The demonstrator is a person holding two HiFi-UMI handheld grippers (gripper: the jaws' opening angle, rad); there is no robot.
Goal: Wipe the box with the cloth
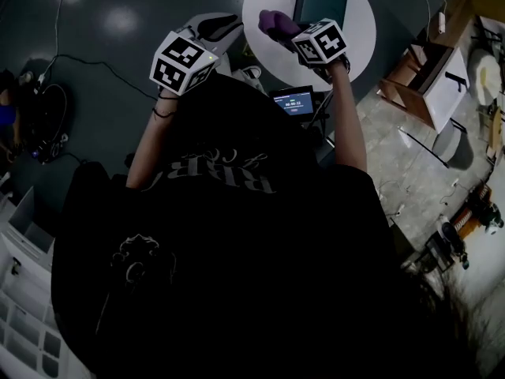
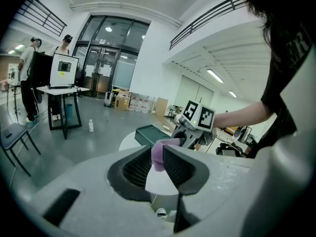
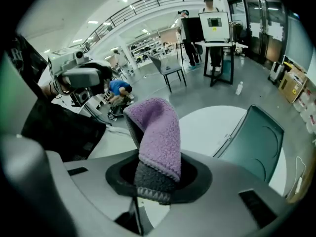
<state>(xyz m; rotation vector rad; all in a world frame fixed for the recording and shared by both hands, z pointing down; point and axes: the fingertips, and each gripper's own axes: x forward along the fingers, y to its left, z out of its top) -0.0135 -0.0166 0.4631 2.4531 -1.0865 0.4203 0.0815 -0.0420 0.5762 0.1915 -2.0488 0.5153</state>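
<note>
The box (image 3: pixel 256 142) sat on the round white table (image 3: pixel 207 127), ahead of and below your right gripper (image 3: pixel 153 179) and off to its right side, with clear air between them. Your right gripper was clamped on the purple cloth (image 3: pixel 158 132), whose free end stood up out of the jaws and folded over. Your left gripper (image 2: pixel 157 157) was raised beside it, jaws only narrowly apart and holding nothing; the purple seen through its gap was the cloth in the other tool.

So the pick-up was done, and the wiping itself looked not yet begun, though the dim head view left the box's surface hard to judge. You still had to bring the cloth down onto it.

Counted: one table, one box, two grippers, one cloth.
</note>
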